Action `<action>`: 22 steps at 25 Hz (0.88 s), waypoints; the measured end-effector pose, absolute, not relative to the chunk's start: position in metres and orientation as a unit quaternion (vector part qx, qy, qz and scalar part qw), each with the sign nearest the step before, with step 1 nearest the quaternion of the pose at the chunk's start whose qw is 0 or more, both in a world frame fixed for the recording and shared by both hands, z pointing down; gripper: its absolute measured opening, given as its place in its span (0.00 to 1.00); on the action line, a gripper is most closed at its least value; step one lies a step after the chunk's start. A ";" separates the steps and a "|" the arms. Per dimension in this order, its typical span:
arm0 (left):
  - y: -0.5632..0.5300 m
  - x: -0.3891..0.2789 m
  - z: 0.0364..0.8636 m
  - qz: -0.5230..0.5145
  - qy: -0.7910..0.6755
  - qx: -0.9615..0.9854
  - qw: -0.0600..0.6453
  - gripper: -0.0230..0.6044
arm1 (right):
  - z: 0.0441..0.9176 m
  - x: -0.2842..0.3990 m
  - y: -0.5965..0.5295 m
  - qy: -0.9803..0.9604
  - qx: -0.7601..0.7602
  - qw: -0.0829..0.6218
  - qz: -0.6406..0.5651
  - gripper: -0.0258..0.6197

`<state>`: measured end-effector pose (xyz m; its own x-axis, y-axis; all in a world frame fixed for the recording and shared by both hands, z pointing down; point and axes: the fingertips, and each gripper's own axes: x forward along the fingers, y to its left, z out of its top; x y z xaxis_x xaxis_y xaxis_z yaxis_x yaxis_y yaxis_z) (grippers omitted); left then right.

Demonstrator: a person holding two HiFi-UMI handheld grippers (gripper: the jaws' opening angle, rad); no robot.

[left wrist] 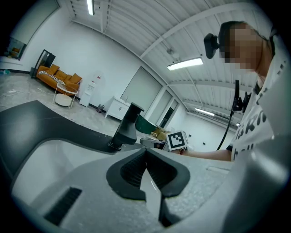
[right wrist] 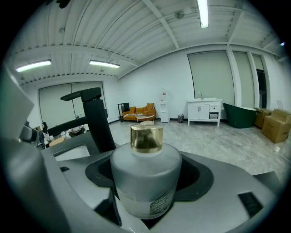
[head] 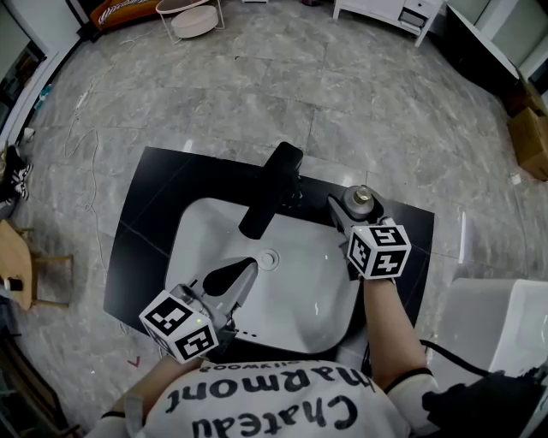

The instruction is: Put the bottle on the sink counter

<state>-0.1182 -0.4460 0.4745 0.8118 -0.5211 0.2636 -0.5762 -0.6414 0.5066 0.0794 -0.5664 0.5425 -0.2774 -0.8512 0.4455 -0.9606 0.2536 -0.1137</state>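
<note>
A frosted grey bottle (right wrist: 145, 182) with a gold cap (right wrist: 146, 138) stands upright between the jaws of my right gripper (right wrist: 145, 202), which is shut on its body. In the head view the bottle (head: 360, 202) and right gripper (head: 353, 214) are over the back right part of the black sink counter (head: 158, 197), just right of the black faucet (head: 272, 190). Whether the bottle's base touches the counter is hidden. My left gripper (head: 242, 275) is shut and empty over the front left of the white basin (head: 312, 299); its pads (left wrist: 136, 170) meet.
The faucet (left wrist: 127, 127) rises behind the basin, between the two grippers. Around the counter is grey tiled floor with a round white side table (head: 193, 17), a white cabinet (head: 390, 10), a cardboard box (head: 533, 137) and a wooden stool (head: 17, 265).
</note>
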 end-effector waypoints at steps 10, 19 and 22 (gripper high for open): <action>-0.442 -0.122 0.473 0.036 -0.299 0.905 0.301 0.06 | 0.546 0.080 -0.561 -0.771 0.591 0.154 0.180 0.57; -0.434 -0.137 0.467 0.027 -0.302 0.904 0.301 0.06 | 0.551 0.076 -0.554 -0.767 0.593 0.197 0.145 0.57; -0.429 -0.144 0.462 0.021 -0.305 0.903 0.302 0.06 | 0.554 0.075 -0.553 -0.765 0.593 0.204 0.147 0.57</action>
